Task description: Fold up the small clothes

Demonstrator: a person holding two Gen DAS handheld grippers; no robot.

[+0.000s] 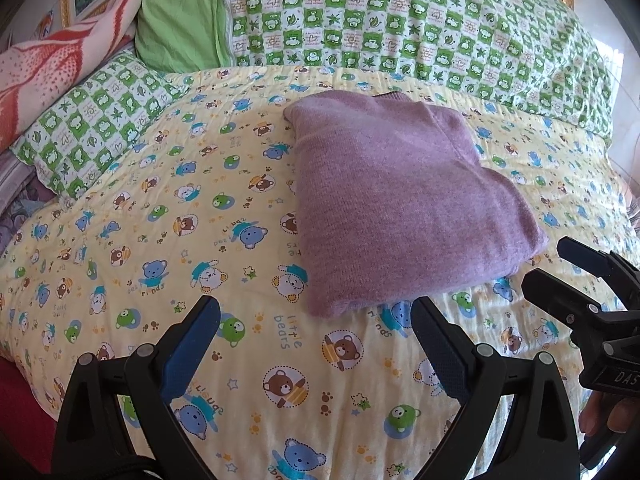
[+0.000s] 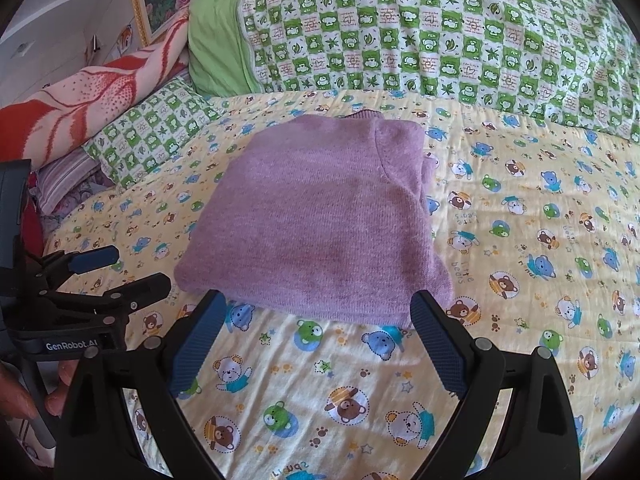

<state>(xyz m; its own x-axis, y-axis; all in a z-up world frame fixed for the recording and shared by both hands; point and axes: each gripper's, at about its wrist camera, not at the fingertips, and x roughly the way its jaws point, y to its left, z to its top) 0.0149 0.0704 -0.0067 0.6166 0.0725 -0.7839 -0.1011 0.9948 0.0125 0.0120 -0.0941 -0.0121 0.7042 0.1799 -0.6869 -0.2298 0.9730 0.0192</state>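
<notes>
One garment is in play, a purple knit sweater (image 2: 316, 224), and by the look of it the folding is all but done: it lies as a compact, roughly square bundle with tidy edges, no sleeve trailing loose, only a bit of ribbed collar or hem peeking out at the far edge and a small bulge of fabric at its right side in the right wrist view. It rests flat on the bed, on a yellow quilt printed with little bears (image 2: 520, 280), about mid-bed and well short of the green checked pillows (image 2: 400, 28) at the head. Neither tool touches it; the right gripper (image 2: 318, 320) hangs just before the bundle's near edge with its jaws spread wide and empty, and the left gripper (image 1: 316, 324) sits at the near left corner of the bundle, jaws likewise released and holding nothing. What may be left, I judge, is at most a smoothing of that side bulge or setting the bundle aside; no other small clothes waiting to be folded show in either view, only a red and white blanket (image 2: 92, 100) heaped at the left of the bed
</notes>
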